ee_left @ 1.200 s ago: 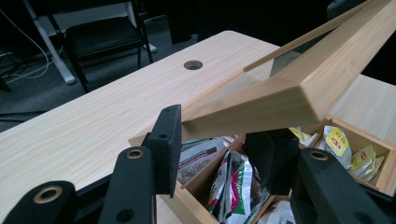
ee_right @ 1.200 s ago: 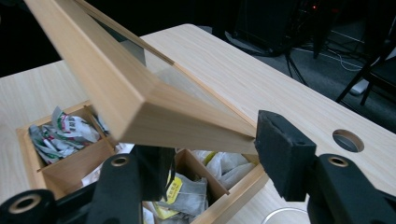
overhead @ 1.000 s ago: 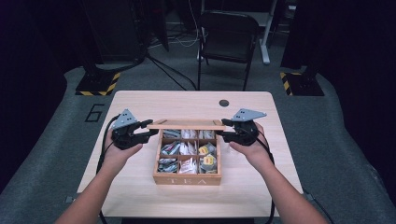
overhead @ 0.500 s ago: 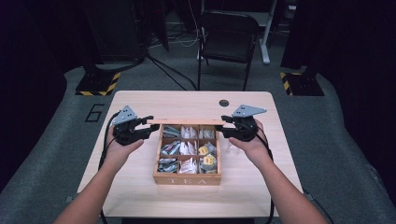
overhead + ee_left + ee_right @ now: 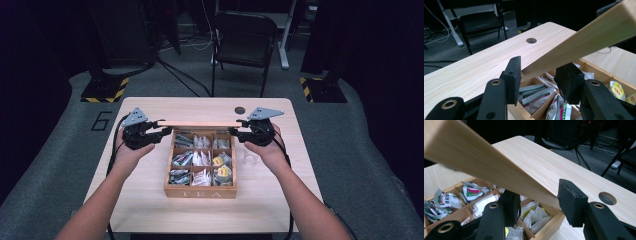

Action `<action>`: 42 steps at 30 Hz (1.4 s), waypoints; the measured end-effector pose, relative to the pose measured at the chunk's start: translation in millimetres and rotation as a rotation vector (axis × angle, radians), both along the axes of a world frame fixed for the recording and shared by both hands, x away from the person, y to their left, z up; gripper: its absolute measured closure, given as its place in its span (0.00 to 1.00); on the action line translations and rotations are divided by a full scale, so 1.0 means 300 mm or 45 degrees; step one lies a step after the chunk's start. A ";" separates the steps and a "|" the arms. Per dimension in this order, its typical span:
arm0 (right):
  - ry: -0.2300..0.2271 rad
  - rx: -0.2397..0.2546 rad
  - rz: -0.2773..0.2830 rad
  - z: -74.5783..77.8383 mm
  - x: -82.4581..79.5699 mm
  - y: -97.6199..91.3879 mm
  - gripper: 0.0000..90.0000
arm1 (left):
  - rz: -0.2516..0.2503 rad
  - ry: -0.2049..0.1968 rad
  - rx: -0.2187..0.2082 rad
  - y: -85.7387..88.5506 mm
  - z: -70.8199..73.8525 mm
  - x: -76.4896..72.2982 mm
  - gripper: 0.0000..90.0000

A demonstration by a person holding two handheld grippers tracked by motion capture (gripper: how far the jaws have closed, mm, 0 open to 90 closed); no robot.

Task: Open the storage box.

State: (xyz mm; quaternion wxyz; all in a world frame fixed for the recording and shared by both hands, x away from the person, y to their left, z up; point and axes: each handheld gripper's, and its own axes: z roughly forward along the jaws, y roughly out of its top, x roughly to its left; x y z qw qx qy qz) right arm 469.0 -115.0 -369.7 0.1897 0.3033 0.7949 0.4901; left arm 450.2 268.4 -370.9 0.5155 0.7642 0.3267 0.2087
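A wooden tea box [image 5: 200,191] marked TEA stands mid-table, its compartments full of tea bags [image 5: 200,160]. Its flat wooden lid [image 5: 202,124] is raised over the box's far edge and looks like a thin strip from above. My left gripper [image 5: 162,131] is shut on the lid's left end, my right gripper [image 5: 237,131] on its right end. In the left gripper view the lid [image 5: 579,42] runs off between the pads of the gripper [image 5: 541,65]. The right gripper view has the lid [image 5: 486,167] ending between the pads of the gripper [image 5: 537,190].
The light wood table [image 5: 150,200] has a round cable hole [image 5: 240,110] behind the box. A black chair [image 5: 245,40] and stand bases sit on the floor beyond the far edge. Bare tabletop lies on both sides of the box.
Both grippers, still holding the lid's ends, have lifted it slightly up and toward the far side of the box.
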 end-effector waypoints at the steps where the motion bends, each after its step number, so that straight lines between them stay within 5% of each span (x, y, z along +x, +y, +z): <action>1: 0.008 0.003 -0.006 0.000 0.004 0.001 0.58 | 0.002 0.007 0.004 0.000 0.003 0.007 0.63; 22: 0.047 0.026 -0.029 0.017 0.087 0.010 0.63 | 0.010 -0.006 -0.004 -0.005 0.027 0.091 0.65; 42: 0.099 0.034 -0.049 -0.011 0.154 0.013 0.64 | 0.058 0.013 -0.060 -0.008 -0.009 0.146 0.66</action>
